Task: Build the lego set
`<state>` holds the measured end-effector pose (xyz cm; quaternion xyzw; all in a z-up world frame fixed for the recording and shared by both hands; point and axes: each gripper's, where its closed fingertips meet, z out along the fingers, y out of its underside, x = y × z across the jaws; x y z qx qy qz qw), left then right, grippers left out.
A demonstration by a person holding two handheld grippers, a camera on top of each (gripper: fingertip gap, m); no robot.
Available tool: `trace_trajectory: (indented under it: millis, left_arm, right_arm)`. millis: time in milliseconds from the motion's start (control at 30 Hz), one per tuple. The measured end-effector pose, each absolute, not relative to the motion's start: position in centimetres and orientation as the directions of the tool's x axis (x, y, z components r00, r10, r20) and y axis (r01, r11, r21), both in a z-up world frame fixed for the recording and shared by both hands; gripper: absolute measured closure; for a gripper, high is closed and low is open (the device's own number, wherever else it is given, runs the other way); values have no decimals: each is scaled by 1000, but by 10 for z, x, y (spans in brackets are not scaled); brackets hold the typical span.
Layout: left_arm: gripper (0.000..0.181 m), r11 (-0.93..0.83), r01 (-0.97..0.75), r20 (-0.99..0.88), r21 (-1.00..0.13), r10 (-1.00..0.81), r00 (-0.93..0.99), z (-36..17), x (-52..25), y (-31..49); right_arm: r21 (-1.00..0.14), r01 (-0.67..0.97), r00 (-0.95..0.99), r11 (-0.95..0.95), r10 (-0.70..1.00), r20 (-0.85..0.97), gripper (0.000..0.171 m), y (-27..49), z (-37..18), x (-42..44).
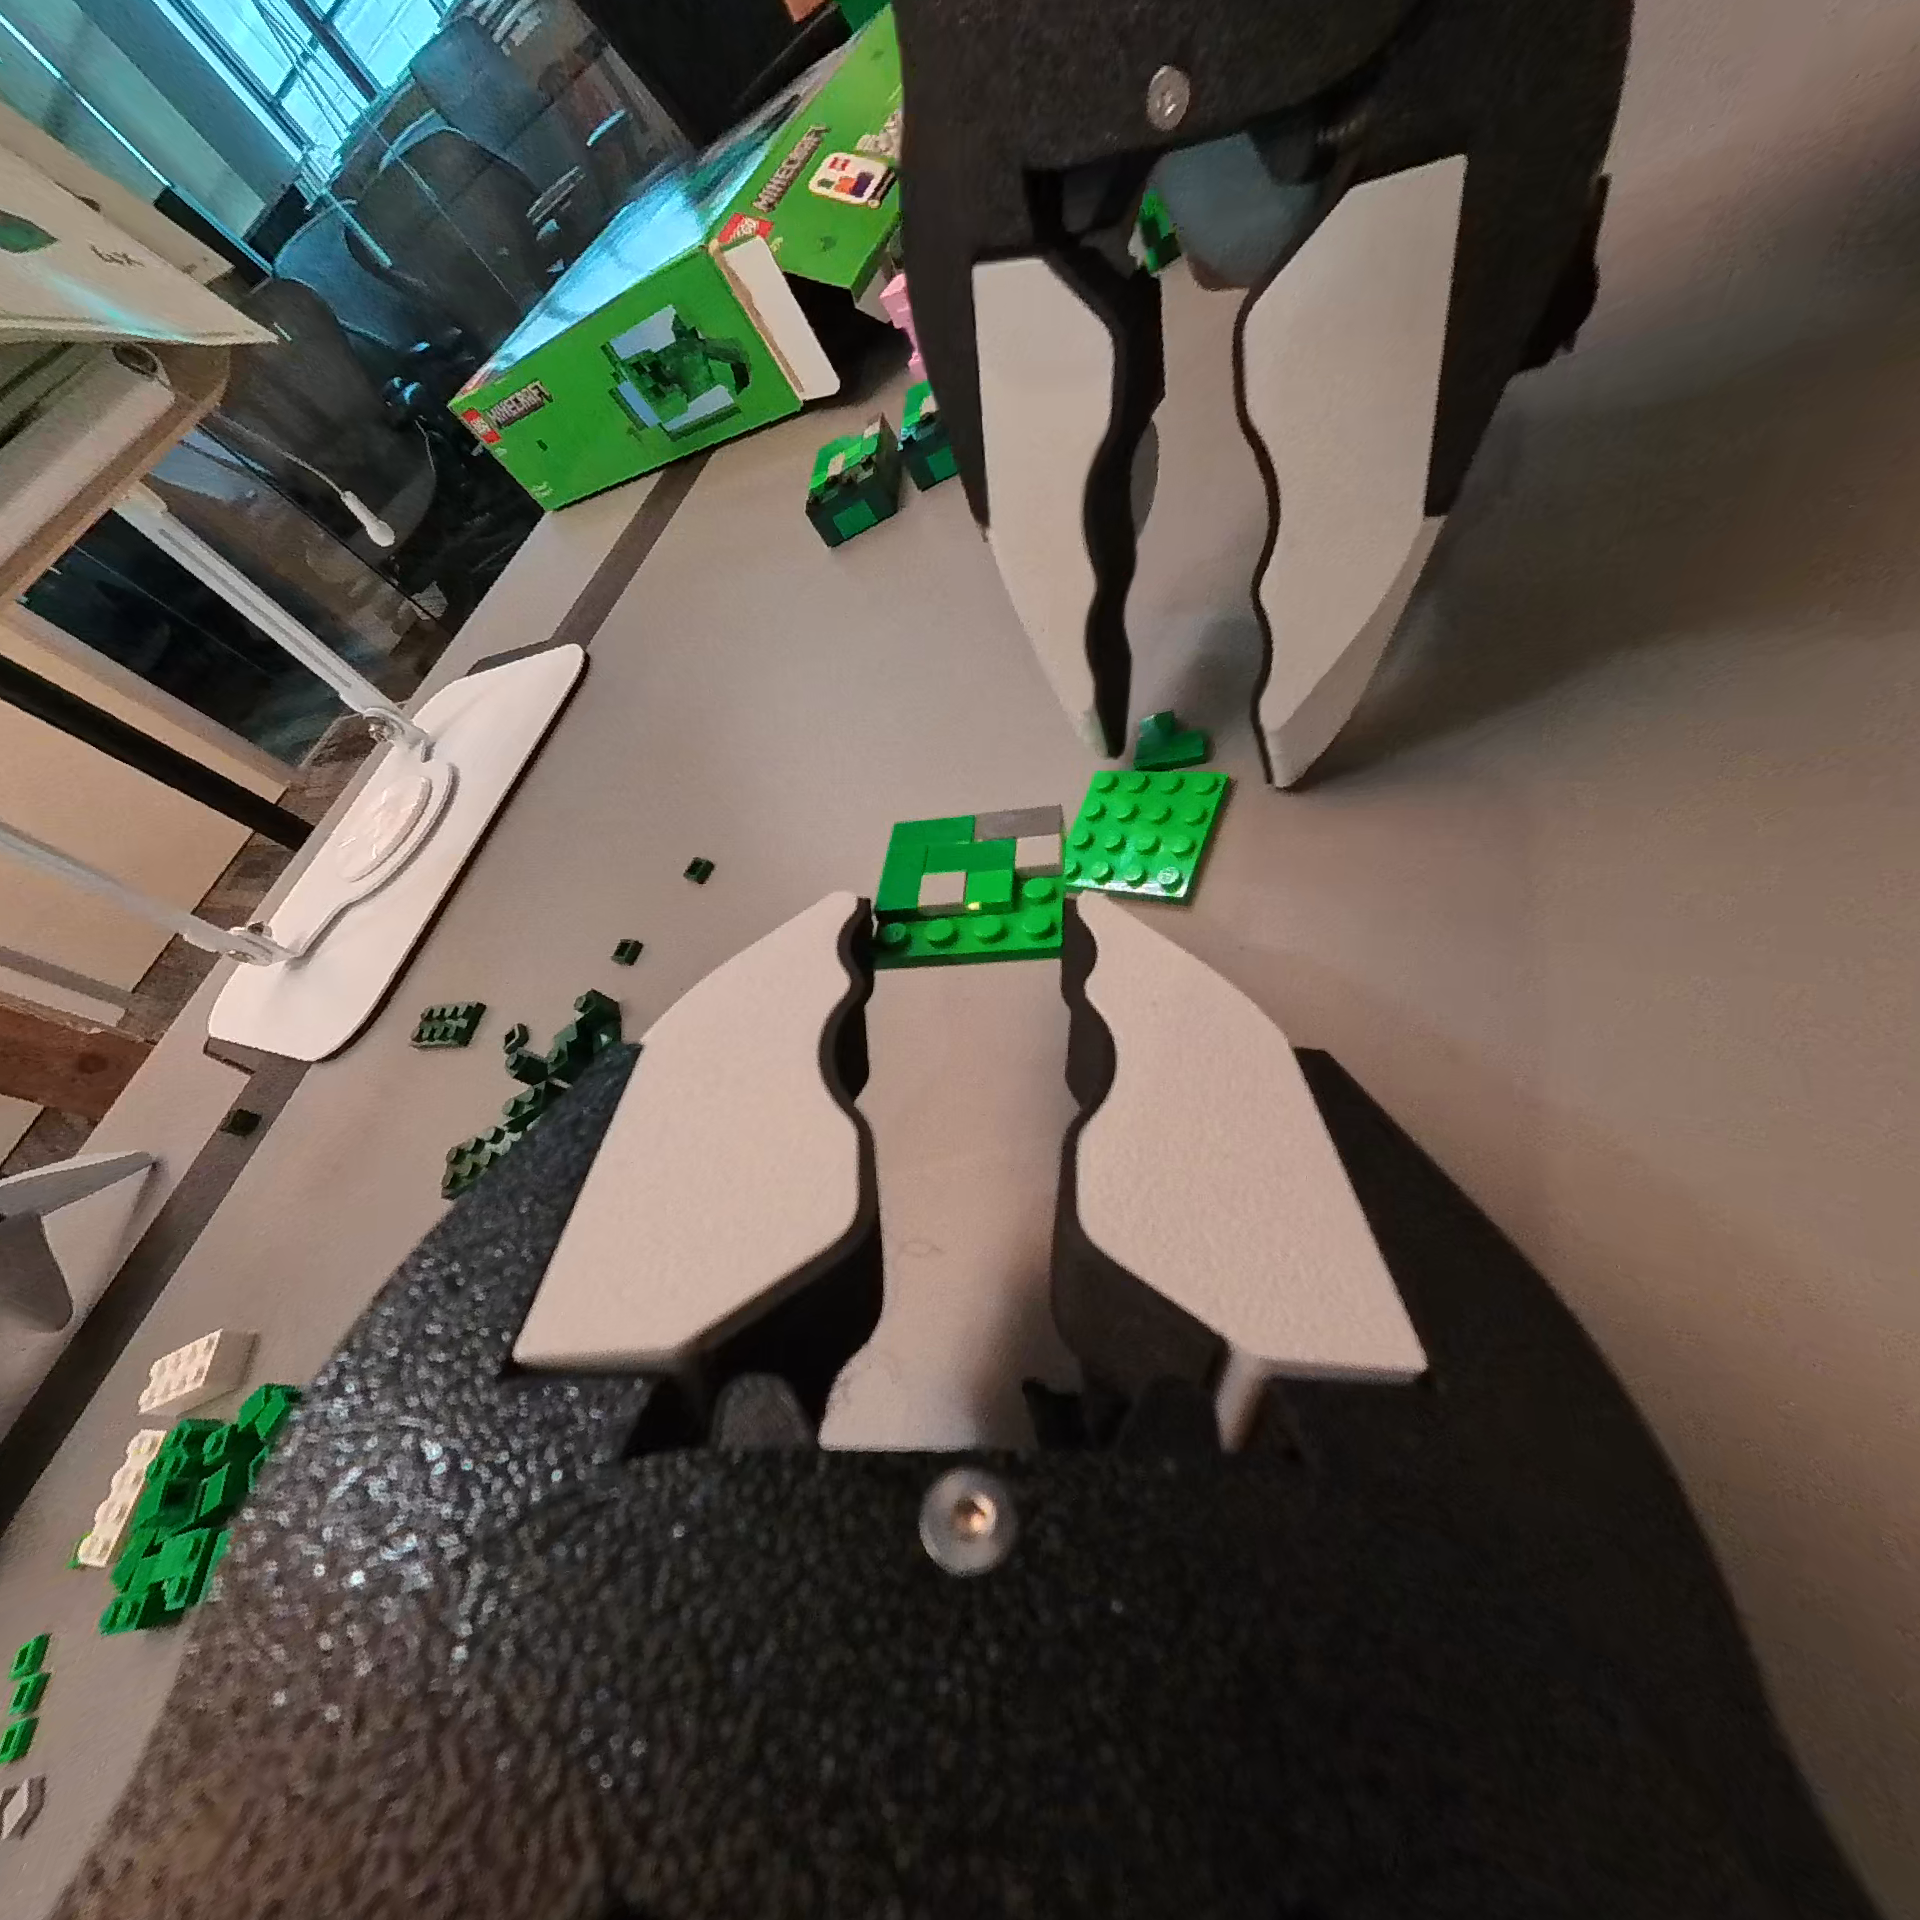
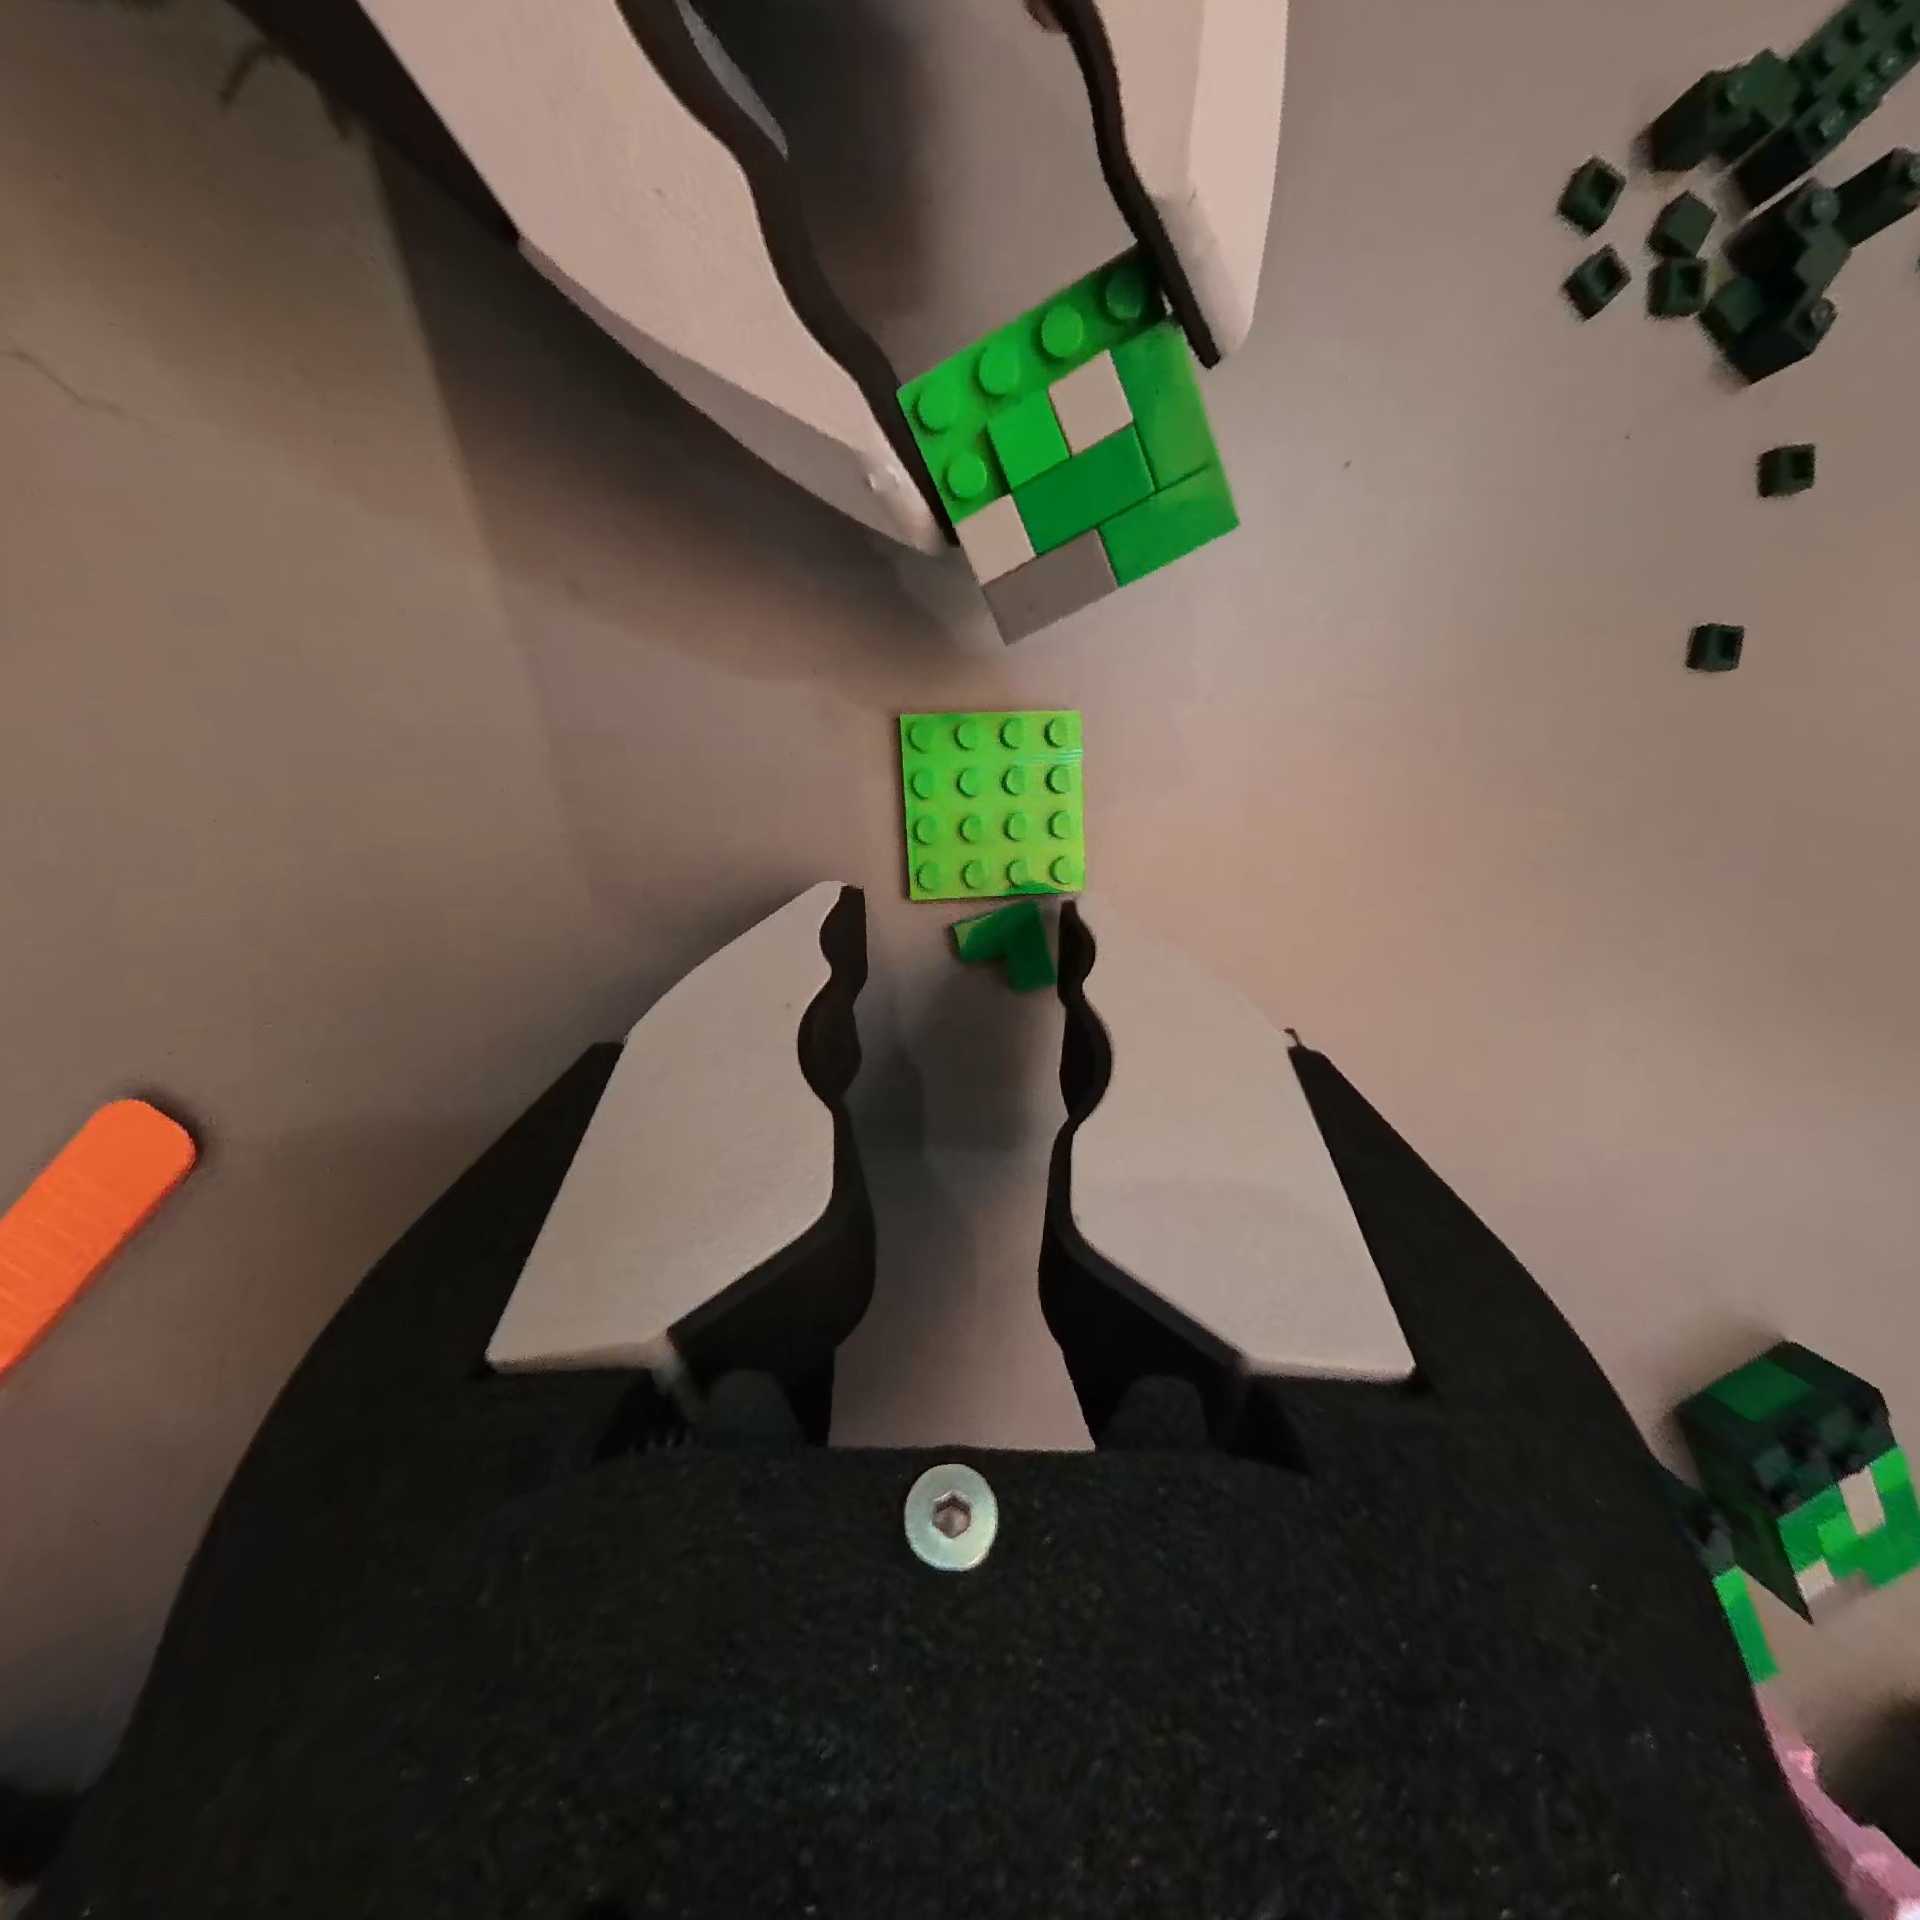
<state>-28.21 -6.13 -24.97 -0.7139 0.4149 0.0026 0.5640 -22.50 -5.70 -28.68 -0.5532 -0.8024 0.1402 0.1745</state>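
My left gripper [image 1: 966, 914] is shut on a green plate partly covered with green, white and grey tiles [image 1: 971, 883], its two fingers on opposite edges; the plate also shows in the right wrist view [image 2: 1070, 457]. A bare bright green 4x4 plate [image 2: 992, 805] lies flat on the grey table [image 2: 1455, 831], just beyond the tiled plate in the left wrist view [image 1: 1143, 836]. My right gripper [image 2: 961, 909] is open, tips at the table, with a small green corner tile [image 2: 1008, 940] loose between them, close to one finger.
A green set box [image 1: 623, 384] and built green cubes [image 1: 857, 488] stand at the far side. Loose dark green pieces [image 2: 1766, 208] lie to one side, with bright green and white pieces [image 1: 177, 1475]. There is also an orange tool [image 2: 83, 1216] and a white stand base [image 1: 395, 862]. Both grippers' tips are roughly 35 cm from the white stand base [image 1: 395, 862].
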Motion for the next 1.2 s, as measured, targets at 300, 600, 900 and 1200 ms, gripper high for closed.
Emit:
trace_trajectory:
  millis: [300,600,900,1200]
  left_arm:
    - [146,-20,-595,-471,-803,-591,655,-250,-282,-61]
    - [146,-22,-596,-469,-803,-594,654,-250,-282,-61]
    - [146,-76,-556,-388,-828,-640,664,-252,-281,-65]
    - [146,-90,-562,-376,-822,-657,654,-255,-280,-67]
  right_arm:
    - [-427,831,-389,356,921,11,142,-75,-282,-215]
    - [-463,844,-210,271,961,180,162,-53,-283,-203]
    - [-489,842,-211,228,973,91,155,-59,-288,-209]
    - [-483,840,-233,248,968,91,155,-62,-287,-206]
